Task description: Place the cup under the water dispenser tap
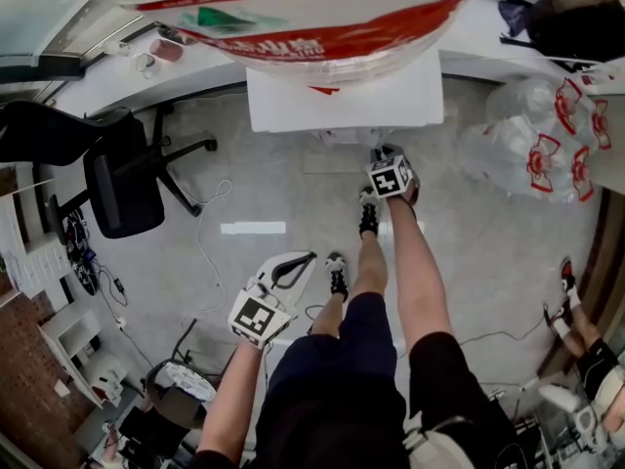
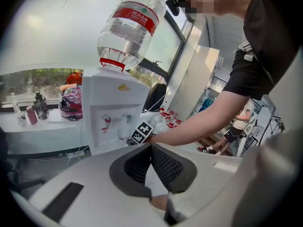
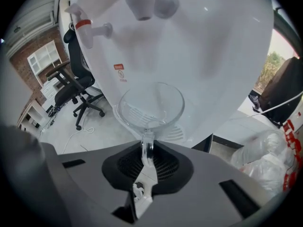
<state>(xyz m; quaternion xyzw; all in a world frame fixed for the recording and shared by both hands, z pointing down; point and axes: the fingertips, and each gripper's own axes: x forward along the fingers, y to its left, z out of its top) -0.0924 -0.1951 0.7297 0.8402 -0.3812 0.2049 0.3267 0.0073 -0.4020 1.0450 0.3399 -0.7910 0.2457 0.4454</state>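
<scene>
White characters on water bottle's red label [image 2: 140, 19] too blurred to read (dispenser sticker [image 3: 120, 67] likewise).

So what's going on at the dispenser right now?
The person's right gripper holds a clear glass cup by its handle, over the water dispenser's drip grille and below the taps. Whether it rests on the grille is unclear. The left gripper hangs back, shut and empty.
</scene>
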